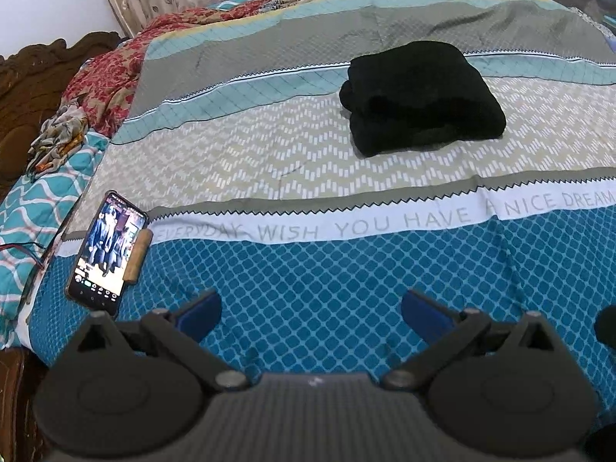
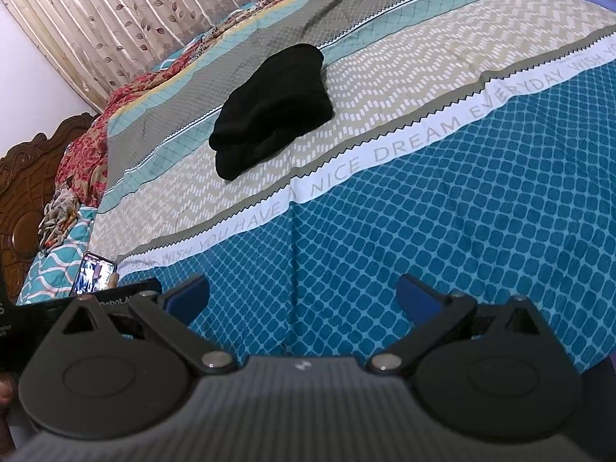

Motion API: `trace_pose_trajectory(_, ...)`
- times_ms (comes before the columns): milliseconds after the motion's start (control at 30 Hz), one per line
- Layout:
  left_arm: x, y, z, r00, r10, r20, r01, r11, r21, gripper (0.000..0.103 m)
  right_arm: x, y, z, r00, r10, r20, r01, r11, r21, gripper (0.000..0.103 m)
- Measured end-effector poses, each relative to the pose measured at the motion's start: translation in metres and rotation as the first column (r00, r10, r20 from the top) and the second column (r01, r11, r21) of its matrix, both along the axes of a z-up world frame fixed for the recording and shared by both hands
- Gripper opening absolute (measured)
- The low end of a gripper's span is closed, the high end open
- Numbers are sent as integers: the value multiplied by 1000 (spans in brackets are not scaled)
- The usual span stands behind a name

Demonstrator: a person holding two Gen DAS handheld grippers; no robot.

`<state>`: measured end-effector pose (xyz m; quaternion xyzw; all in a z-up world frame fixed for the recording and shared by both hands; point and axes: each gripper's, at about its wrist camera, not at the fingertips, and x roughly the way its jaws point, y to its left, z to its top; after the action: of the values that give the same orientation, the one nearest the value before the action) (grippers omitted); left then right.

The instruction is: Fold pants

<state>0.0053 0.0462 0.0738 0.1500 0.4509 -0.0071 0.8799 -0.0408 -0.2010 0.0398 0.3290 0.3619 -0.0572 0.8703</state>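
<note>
The black pants [image 1: 419, 96] lie folded into a compact thick bundle on the patterned bedspread [image 1: 269, 146], in the beige zigzag band. They also show in the right wrist view [image 2: 271, 111]. My left gripper [image 1: 311, 313] is open and empty, well short of the pants, over the blue diamond part of the spread. My right gripper [image 2: 303, 296] is open and empty too, over the same blue part, with the pants far ahead and to the left.
A phone [image 1: 107, 250] with a lit screen lies at the bed's left side against a small wooden roll [image 1: 138, 256]. Bunched red floral cloth [image 1: 104, 73] and a carved wooden headboard [image 1: 34, 88] are at the left. Curtains [image 2: 115, 19] hang behind.
</note>
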Motion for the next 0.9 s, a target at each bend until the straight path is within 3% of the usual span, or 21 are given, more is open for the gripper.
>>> trace_pose_trajectory(400,0,2,4,1000,0,15,0,1000,-1,103,0,0,-1,1000,-2,-4,2,1000,5,103)
trace_pose_trajectory(900,7,6,2,998,56,2,-56,996,68,103,-1,0,0,1000,-3,-4,3,1000,5,103)
